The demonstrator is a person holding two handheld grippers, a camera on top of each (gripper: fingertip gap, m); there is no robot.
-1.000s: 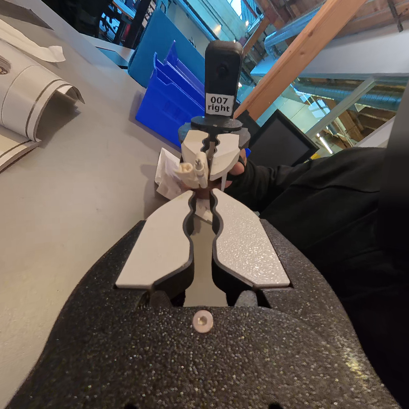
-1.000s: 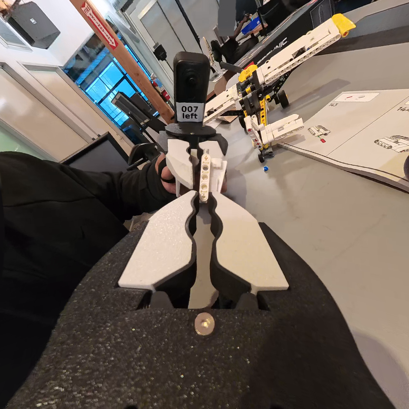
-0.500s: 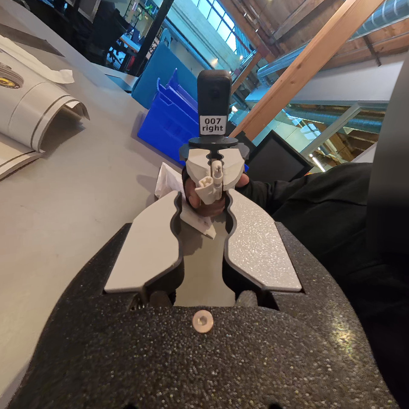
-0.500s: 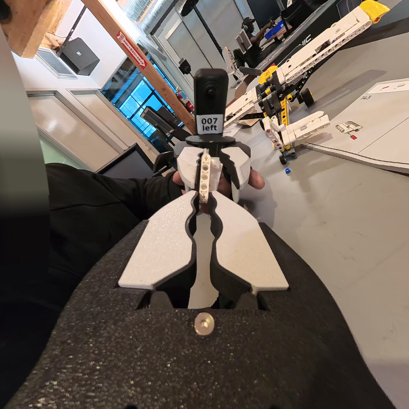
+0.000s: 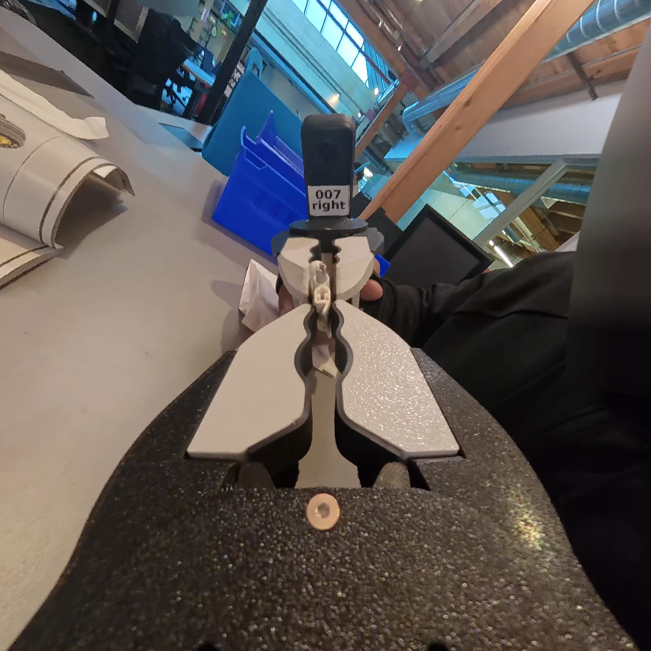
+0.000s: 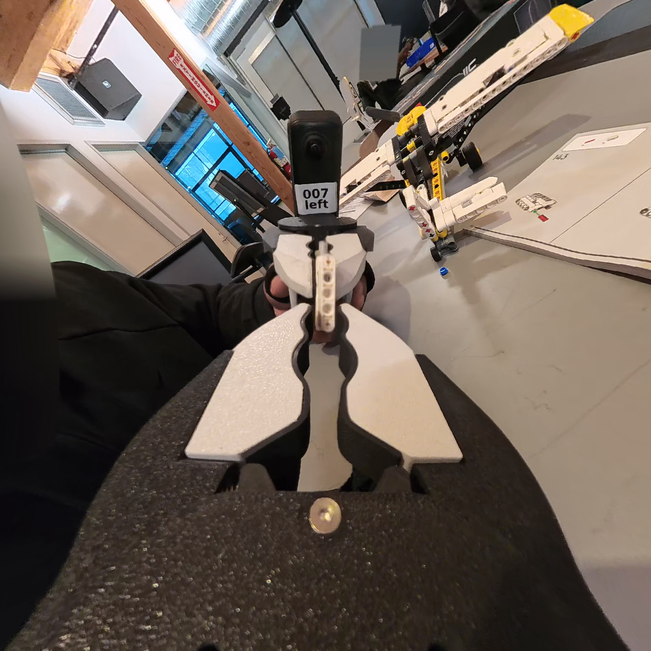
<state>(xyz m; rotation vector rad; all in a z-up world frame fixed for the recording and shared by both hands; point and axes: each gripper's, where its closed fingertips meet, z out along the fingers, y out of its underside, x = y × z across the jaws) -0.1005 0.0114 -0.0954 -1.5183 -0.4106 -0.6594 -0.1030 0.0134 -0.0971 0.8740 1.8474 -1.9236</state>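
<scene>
Left claw (image 5: 322, 313) and right claw (image 6: 326, 317) meet tip to tip, both pinching one white holed beam (image 6: 324, 292); toy crane (image 6: 440, 165) at two o'clock.

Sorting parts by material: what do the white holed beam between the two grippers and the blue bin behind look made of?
The beam looks like moulded hard plastic with a smooth, slightly glossy finish and evenly round holes. The blue bin looks like rigid plastic too, uniform in colour, with thin, faintly shiny walls; neither is certain.

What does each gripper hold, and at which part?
The left gripper pinches the white toy piece at its connector end; the right gripper: cannot tell.
</scene>
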